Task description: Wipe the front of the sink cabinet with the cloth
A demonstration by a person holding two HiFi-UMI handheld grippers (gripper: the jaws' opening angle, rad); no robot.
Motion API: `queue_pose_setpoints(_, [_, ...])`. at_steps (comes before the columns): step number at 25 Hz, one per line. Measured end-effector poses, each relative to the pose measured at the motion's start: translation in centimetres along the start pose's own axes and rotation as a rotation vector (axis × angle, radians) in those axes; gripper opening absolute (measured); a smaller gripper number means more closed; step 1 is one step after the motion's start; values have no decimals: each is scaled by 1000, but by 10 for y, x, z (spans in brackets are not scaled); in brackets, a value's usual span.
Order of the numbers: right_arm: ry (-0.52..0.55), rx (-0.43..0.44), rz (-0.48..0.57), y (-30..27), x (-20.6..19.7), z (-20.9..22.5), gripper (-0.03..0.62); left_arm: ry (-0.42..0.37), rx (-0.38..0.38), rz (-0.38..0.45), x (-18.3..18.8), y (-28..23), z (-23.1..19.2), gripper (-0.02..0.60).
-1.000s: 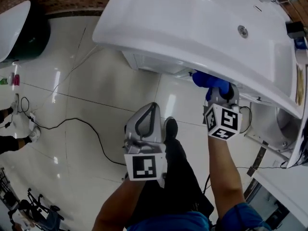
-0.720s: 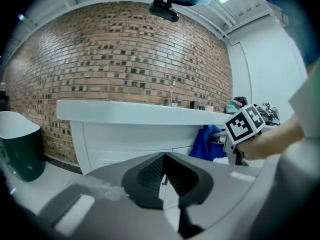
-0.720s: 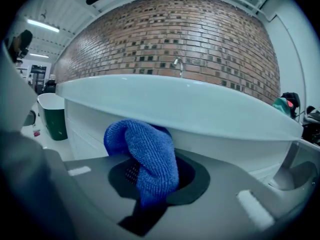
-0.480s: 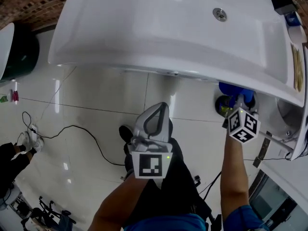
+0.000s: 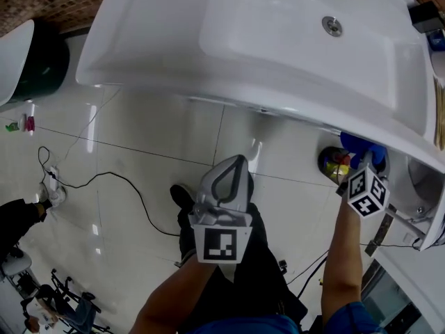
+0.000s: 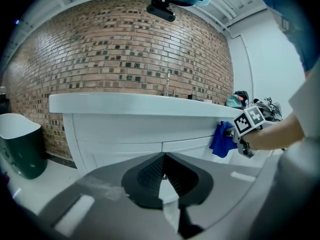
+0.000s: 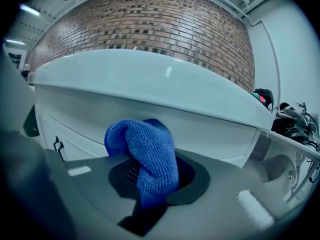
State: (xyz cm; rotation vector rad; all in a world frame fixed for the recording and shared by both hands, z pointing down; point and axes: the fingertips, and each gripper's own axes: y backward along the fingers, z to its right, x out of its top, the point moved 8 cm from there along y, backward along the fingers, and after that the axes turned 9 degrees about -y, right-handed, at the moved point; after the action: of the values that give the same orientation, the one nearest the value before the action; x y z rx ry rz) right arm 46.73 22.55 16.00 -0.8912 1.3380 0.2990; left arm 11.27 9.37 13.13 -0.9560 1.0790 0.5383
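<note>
The white sink cabinet front (image 6: 150,129) stands under the wide basin top (image 5: 264,40). My right gripper (image 5: 363,160) is shut on a blue cloth (image 5: 360,145) and holds it against the cabinet front just below the basin rim, towards its right end. In the right gripper view the bunched cloth (image 7: 148,156) fills the jaws, with the cabinet panel (image 7: 210,131) right behind it. From the left gripper view the cloth (image 6: 220,140) touches the cabinet at the right. My left gripper (image 5: 231,169) hangs back from the cabinet at the middle, shut and empty (image 6: 164,160).
A dark green bin (image 5: 31,58) stands at the far left. A black cable (image 5: 104,178) runs over the tiled floor. A round dark object (image 5: 332,162) sits on the floor beside the right gripper. A white fixture (image 5: 417,186) is at the right. Dark door handles (image 7: 57,145) show on the cabinet.
My right gripper has slid to the right along the cabinet front with the blue cloth in it. The left gripper has kept its place at the middle.
</note>
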Motion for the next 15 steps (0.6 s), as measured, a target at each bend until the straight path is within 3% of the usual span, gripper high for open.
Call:
queue_pose_setpoints(3, [0,24,15,14,1,-19,69,5,32,11,-6,9,-13,5])
queue_pose_setpoints(6, [2,107,24,37,2,-65,69,2,81,21,-16,27,-44,3])
queue_pose_setpoints(15, [51,703,70,68,-8,-331,69,-44,288,40,-96,79,-198,5])
